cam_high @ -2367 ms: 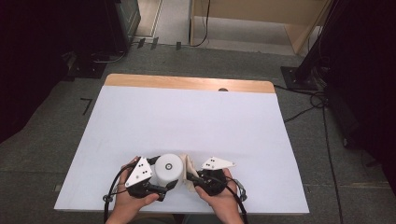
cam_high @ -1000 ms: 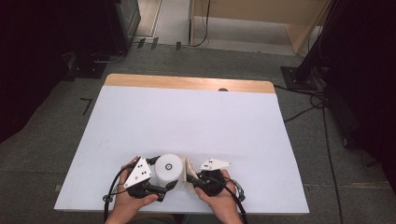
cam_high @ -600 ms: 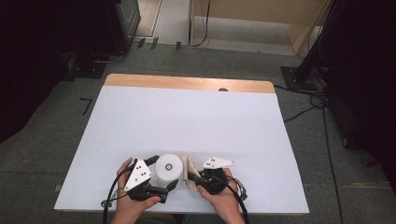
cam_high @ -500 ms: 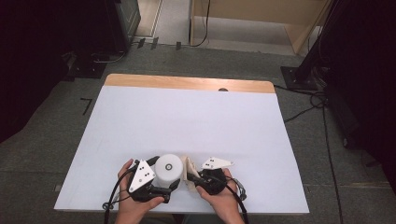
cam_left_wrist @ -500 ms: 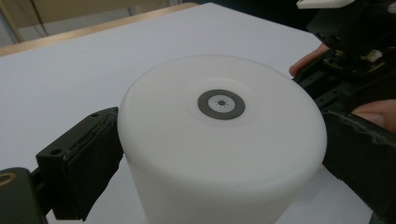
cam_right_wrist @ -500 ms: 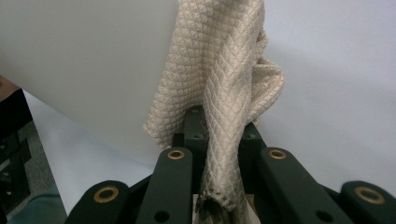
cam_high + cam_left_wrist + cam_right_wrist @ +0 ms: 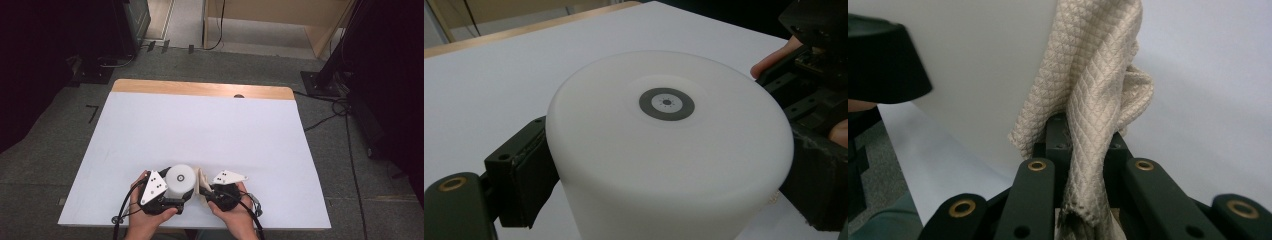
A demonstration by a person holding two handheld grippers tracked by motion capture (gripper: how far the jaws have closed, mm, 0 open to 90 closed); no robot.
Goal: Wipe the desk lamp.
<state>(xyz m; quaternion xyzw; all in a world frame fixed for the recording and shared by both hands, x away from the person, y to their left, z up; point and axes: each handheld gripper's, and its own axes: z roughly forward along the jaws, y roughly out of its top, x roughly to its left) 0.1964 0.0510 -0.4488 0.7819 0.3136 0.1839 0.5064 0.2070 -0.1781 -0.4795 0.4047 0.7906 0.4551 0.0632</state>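
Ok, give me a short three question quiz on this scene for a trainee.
1. True or false: the left gripper holds the white cylinder by its sides.
2. What is clamped in the right gripper? A) a sponge B) a beige cloth C) a brush
3. In the high view, on which side of the white cylinder does the beige cloth sit?

Key:
1. True; a black finger presses each side.
2. B; the beige cloth is pinched between the fingers and rests against the cylinder's wall.
3. Its right side, near the front edge of the white table.
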